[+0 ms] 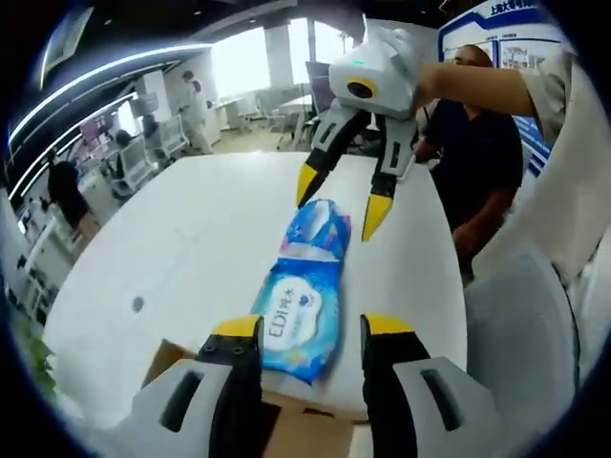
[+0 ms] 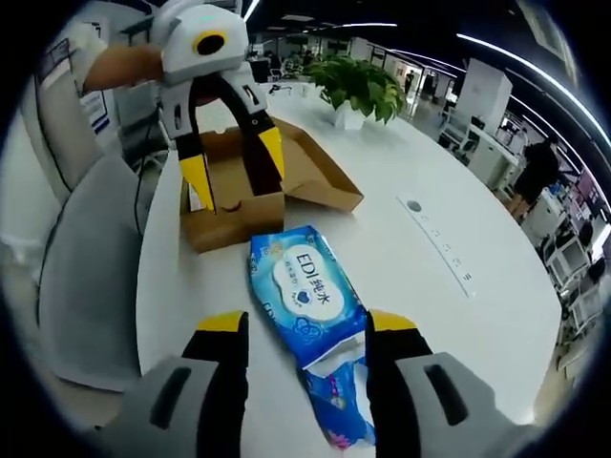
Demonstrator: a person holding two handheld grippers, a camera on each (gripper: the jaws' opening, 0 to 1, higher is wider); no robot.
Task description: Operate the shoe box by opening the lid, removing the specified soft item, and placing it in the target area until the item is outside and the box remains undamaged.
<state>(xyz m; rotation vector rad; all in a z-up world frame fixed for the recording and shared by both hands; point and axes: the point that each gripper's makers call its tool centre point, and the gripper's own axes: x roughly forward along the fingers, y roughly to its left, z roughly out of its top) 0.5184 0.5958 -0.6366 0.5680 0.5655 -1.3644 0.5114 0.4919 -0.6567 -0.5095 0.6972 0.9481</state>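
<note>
A blue wet-wipes pack point(image 1: 304, 286) lies flat on the white table point(image 1: 191, 239). My left gripper point(image 1: 312, 329) stands open, its yellow-tipped jaws either side of the pack's near end, not closed on it. Over the pack's far end hovers my right gripper point(image 1: 341, 202), open too. In the right gripper view the pack point(image 2: 305, 296) runs between the open right gripper point(image 2: 306, 324) jaws. Just beyond it sits the brown cardboard shoe box point(image 2: 234, 215) with its lid point(image 2: 320, 176) folded open, and the left gripper point(image 2: 235, 170) hangs open above the box's front wall.
A grey chair point(image 2: 86, 277) stands at the table's edge beside the box. A potted plant point(image 2: 358, 86) sits at the far end of the table point(image 2: 449, 286). A person point(image 1: 477, 143) stands beyond the table, near the grey chair point(image 1: 525, 315). A corner of the box point(image 1: 167, 358) shows below my left jaws.
</note>
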